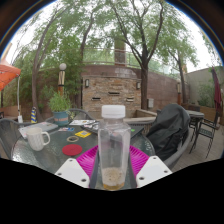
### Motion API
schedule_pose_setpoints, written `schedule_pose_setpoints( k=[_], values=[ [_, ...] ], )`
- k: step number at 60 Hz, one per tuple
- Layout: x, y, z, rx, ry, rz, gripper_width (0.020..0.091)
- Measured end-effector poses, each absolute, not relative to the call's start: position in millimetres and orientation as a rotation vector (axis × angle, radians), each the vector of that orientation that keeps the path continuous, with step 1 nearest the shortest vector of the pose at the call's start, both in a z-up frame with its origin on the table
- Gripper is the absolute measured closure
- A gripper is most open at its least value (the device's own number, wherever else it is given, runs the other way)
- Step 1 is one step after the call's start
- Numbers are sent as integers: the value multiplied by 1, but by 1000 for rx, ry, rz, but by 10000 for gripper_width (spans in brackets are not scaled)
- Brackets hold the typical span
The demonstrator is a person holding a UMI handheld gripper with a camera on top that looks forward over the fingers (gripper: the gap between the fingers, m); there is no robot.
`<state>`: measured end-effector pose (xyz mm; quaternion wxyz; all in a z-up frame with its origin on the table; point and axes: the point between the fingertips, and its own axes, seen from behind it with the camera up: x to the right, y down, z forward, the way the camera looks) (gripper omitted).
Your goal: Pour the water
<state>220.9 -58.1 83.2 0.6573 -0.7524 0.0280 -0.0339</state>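
Bottle (113,150) base hidden; claw (113,172) grip perhaps unclear.

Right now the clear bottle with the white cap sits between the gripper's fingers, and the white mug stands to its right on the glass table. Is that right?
Not quite. The gripper view shows the white mug to the left of the bottle, not the right. The bottle does sit between the gripper fingers, on the glass table.
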Motion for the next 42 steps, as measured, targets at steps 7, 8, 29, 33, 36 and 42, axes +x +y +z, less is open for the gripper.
schedule_pose_setpoints(
  k=[7, 8, 29, 33, 36, 42],
  values=[
    [240, -49, 96, -1679, 85, -112, 624],
    [224, -46, 85, -1682, 88, -115, 625],
    [205, -44, 112, -1709, -56, -407, 722],
    [170, -32, 127, -1681, -200, -577, 723],
    [149, -21, 144, -1636, -351, -705, 723],
    [105, -4, 158, -1501, -690, -1010, 725]
  ],
)
